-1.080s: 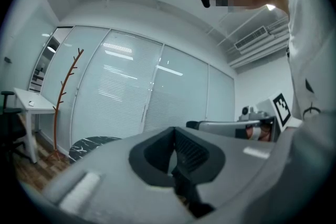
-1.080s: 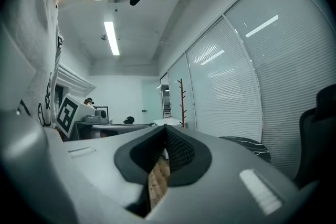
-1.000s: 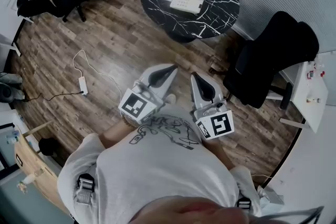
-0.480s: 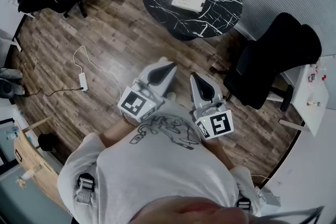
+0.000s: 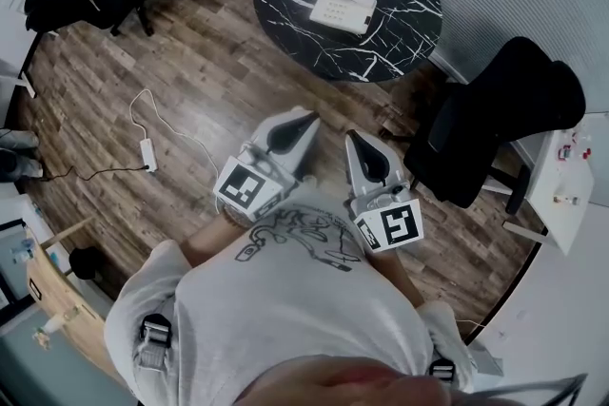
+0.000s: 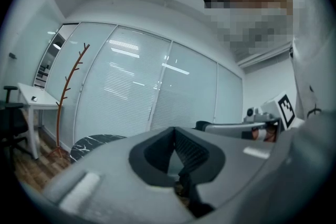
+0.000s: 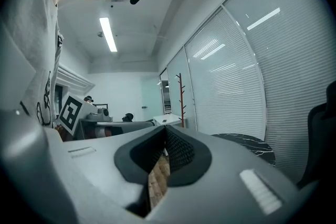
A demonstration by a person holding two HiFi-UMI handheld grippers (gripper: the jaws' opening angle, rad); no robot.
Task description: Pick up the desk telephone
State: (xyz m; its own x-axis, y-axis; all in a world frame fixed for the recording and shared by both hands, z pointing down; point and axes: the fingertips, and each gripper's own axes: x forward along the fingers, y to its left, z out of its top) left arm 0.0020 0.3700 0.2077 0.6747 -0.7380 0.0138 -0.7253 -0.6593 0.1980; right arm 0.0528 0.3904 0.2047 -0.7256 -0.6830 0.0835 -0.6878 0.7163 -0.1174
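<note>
The white desk telephone [image 5: 341, 9] sits on the round black marble table [image 5: 400, 38], well apart from both grippers. The left gripper [image 5: 306, 119] and right gripper [image 5: 351, 138] have their jaws pressed together on nothing. In both gripper views the gripper body covers most of the table, hiding the telephone.

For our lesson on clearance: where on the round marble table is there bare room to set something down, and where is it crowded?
The desk telephone takes the middle; the round table is bare in a ring around it, narrowest at the far rim. A black chair crowds the table's right approach.
</note>
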